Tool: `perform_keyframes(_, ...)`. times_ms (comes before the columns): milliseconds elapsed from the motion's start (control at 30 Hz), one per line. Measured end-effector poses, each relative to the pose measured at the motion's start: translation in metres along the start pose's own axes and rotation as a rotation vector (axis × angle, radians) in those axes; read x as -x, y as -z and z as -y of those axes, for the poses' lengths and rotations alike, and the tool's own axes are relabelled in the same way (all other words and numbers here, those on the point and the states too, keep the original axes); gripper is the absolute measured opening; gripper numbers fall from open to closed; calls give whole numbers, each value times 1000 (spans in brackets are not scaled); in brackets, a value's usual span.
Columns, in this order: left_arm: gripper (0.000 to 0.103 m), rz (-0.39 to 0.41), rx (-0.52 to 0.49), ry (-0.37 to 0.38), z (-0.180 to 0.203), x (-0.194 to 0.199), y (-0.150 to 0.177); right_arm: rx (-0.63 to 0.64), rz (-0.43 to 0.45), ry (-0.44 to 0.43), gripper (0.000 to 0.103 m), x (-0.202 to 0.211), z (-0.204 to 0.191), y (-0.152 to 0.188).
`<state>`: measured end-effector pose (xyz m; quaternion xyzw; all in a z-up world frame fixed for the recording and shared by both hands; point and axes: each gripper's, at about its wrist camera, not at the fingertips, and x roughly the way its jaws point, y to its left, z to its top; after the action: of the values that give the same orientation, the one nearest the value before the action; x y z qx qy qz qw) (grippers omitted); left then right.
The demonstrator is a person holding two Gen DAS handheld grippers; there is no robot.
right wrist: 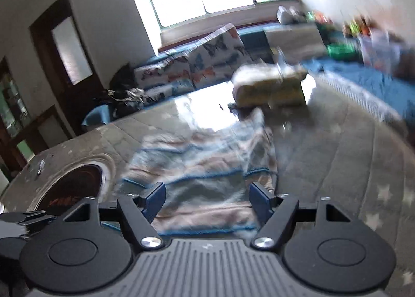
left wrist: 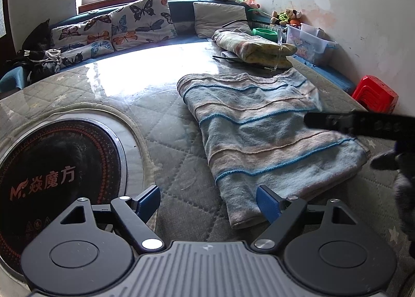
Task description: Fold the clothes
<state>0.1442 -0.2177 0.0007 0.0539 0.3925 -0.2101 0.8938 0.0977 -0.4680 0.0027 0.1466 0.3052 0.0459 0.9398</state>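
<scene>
Nearest in the left view, the left gripper [left wrist: 208, 202] is seen with its blue fingers [left wrist: 267, 203] spread wide and nothing between them. One pad is parked right at the near corner of the sweater [left wrist: 262, 136]; whether it's touching can't be told. The right gripper [right wrist: 207, 199] is just as wide apart and empty, held over the near end of the same sweater [right wrist: 202, 175]. That whole view is smeared with blur, so not much fine detail can be trusted there.

The sweater, striped grey-blue and pink, is laid flat on the quilted table [left wrist: 168, 146] as a longish rectangle, doubled over by the look of its thick near edge. It could be taken for a finished fold or for one with another fold still owed. Both are fitted by what's shown, so no call is made.

To its left, a round cooktop [left wrist: 52, 182] is set into the table. Further back a folded blanket [left wrist: 256, 46] is stacked, then the butterfly cushions [left wrist: 124, 24] under the window.

What could go wrong:
- Only the top layer could get pinched at that near corner, so the layers would be peeled apart and the shape lost.
- The knit looks soft and stretchy, so the edges could be skewed if one side is pulled harder than the other.
- The table cover looks glossy, so the whole thing could be slid toward the cooktop instead of folding.
</scene>
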Motion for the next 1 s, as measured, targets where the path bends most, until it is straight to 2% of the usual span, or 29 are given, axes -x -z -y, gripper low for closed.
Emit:
perform_keyframes(100, 84, -2, 0, 4, -1, 0, 0, -12, -15, 10, 73, -5, 6, 2)
perform_keyframes(333, 86, 14, 1, -6, -2, 3, -4, 8, 23, -3, 73, -13, 2, -23)
perform_keyframes(433, 87, 18, 6, -8, -5, 3, -5, -17, 3, -25, 76, -28, 6, -30)
perform_keyframes(533, 88, 12, 19, -4, -9, 1, -5, -45, -29, 4, 76, -44, 13, -28)
perform_keyframes(633, 88, 14, 29, -1, -12, 1, -5, -52, -21, 7, 76, -45, 15, -28)
perform_keyframes(833, 88, 32, 45, -13, -15, -1, -10, 6, -14, 22, 77, -52, 4, -39)
perform_keyframes(1000, 88, 23, 54, -8, -18, -2, -9, 93, -45, 103, 77, -71, -16, -44)
